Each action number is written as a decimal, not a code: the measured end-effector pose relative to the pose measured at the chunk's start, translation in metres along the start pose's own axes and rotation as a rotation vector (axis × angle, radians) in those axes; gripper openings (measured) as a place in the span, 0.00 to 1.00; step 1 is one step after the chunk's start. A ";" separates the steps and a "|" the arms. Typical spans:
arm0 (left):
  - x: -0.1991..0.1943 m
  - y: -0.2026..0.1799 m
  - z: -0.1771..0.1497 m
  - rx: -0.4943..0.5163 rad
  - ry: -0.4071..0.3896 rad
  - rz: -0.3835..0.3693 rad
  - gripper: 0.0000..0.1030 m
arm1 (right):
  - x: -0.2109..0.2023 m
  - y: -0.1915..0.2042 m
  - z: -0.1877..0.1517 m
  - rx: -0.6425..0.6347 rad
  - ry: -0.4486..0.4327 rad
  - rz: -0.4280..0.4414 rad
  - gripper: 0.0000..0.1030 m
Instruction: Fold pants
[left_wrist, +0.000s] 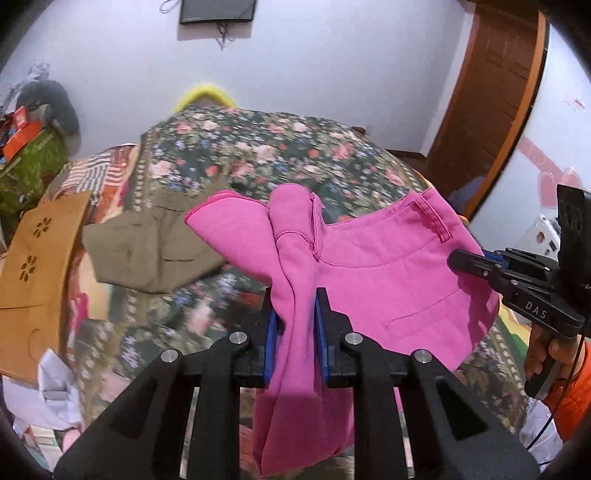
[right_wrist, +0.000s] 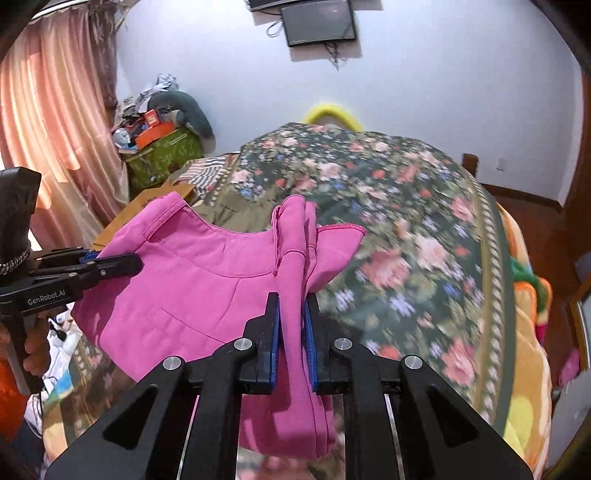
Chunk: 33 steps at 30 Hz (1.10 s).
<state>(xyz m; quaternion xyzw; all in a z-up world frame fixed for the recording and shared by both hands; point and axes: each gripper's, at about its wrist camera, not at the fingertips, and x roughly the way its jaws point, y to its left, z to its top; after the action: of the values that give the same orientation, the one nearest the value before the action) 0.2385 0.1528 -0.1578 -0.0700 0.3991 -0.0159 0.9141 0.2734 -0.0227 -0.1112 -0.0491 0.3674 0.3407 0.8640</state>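
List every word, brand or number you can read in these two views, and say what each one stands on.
"DAS": on the black body of the right tool, seen from the left wrist view.
"GenRobot.AI": on the black body of the left tool, seen from the right wrist view.
Orange boxes on the heap by the curtain: print too small and blurred to read.
Pink pants: no readable label.

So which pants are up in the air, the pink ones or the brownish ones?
The pink pants. Both grippers pinch them and hold them above the flowery bedspread, while the brownish pants lie flat on it, untouched.
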 end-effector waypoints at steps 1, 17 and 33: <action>0.000 0.010 0.002 -0.003 -0.005 0.011 0.18 | 0.008 0.005 0.005 -0.008 0.001 0.007 0.10; 0.060 0.137 0.038 -0.076 -0.030 0.174 0.18 | 0.133 0.076 0.078 -0.099 0.005 0.044 0.10; 0.175 0.225 0.059 -0.122 0.065 0.225 0.19 | 0.254 0.090 0.107 -0.165 0.123 -0.036 0.10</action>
<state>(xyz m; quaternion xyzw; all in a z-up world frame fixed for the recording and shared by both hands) 0.3951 0.3679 -0.2770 -0.0799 0.4342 0.1089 0.8906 0.4077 0.2222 -0.1885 -0.1477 0.3896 0.3507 0.8387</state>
